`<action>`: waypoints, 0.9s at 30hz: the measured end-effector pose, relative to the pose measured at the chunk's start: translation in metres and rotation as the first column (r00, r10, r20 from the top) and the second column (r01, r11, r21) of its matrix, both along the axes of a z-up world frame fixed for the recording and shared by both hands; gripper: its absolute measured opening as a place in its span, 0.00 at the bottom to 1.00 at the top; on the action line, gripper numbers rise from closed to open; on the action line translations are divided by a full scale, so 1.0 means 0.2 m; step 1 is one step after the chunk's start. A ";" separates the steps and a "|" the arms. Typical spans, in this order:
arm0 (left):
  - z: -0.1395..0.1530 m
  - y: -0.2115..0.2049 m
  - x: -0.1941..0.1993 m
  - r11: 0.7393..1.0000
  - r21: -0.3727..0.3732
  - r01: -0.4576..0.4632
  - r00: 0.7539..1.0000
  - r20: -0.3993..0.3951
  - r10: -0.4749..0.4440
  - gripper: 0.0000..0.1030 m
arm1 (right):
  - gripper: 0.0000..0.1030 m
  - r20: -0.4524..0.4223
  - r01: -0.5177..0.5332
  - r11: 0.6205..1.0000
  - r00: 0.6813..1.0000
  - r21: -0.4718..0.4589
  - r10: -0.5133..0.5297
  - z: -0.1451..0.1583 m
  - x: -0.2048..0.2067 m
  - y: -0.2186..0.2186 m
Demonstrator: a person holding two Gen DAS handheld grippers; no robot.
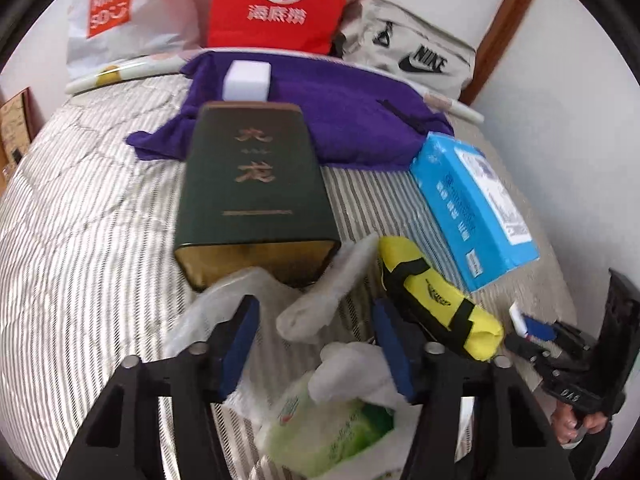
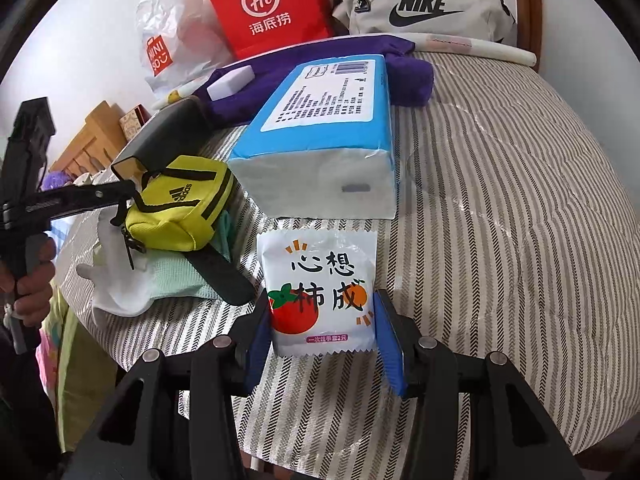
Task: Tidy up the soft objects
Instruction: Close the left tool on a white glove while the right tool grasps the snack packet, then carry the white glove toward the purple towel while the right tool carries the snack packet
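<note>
Judging by the scattered bedspread, sorting was barely begun: the right gripper pinched a white sachet beside the blue tissue pack, while the left gripper hung spread over loose white gloves, the yellow pouch untouched

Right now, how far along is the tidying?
Nothing looks sorted yet. In hand: right gripper clamps the white persimmon sachet; left gripper straddles a white glove, unpinched. Left: yellow pouch, blue tissue pack, purple towel.
</note>
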State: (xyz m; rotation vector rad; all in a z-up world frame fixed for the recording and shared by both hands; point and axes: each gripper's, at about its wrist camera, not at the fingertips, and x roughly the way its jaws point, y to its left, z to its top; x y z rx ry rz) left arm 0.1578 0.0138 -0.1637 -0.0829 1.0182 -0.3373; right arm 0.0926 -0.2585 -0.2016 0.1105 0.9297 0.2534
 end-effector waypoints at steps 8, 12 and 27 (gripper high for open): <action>-0.10 -0.03 0.05 1.000 0.021 0.005 1.000 -0.019 -0.004 0.24 | 0.47 0.002 0.002 1.000 1.000 -0.005 -0.002 0.00 0.02 0.00; -0.09 0.00 0.04 1.000 -0.025 -0.007 1.000 -0.025 0.006 0.22 | 0.47 0.000 0.004 1.000 1.000 -0.013 -0.004 0.00 0.03 0.01; 0.07 0.17 -0.15 0.994 -0.101 -0.052 0.998 0.027 0.055 0.22 | 0.47 0.041 -0.007 1.000 0.999 -0.024 0.008 0.09 -0.02 0.05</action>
